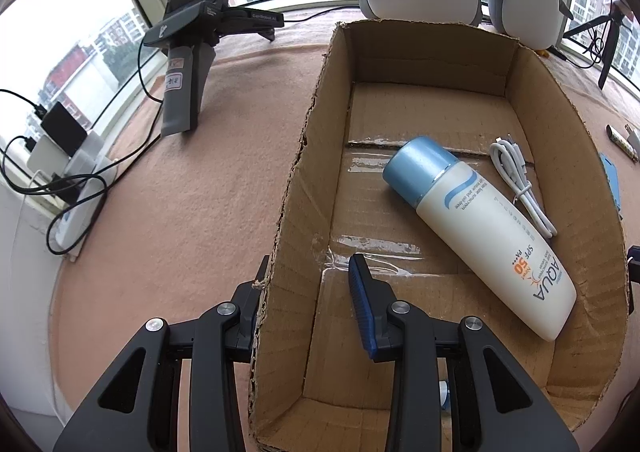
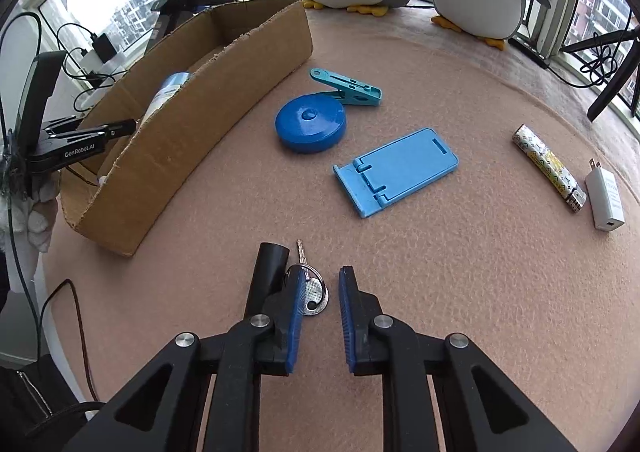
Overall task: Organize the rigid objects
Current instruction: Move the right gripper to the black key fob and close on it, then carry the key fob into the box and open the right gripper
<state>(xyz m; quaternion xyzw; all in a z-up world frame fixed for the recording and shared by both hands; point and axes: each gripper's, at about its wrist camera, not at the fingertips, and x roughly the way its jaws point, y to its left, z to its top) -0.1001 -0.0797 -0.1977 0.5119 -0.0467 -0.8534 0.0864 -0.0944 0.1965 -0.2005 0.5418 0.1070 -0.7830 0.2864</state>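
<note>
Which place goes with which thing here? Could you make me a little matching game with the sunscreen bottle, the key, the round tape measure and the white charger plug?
Things:
1. sunscreen bottle
2. key
3. tape measure
4. charger plug

Places:
A. beside the patterned lighter
B. inside the cardboard box
C. against the clothes peg
D. by the right gripper

Pairs: 1-B, 2-D, 3-C, 4-A

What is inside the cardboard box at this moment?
Inside the cardboard box lie a sunscreen bottle and a coiled white cable. The near corner, behind the left gripper, is partly covered.
</note>
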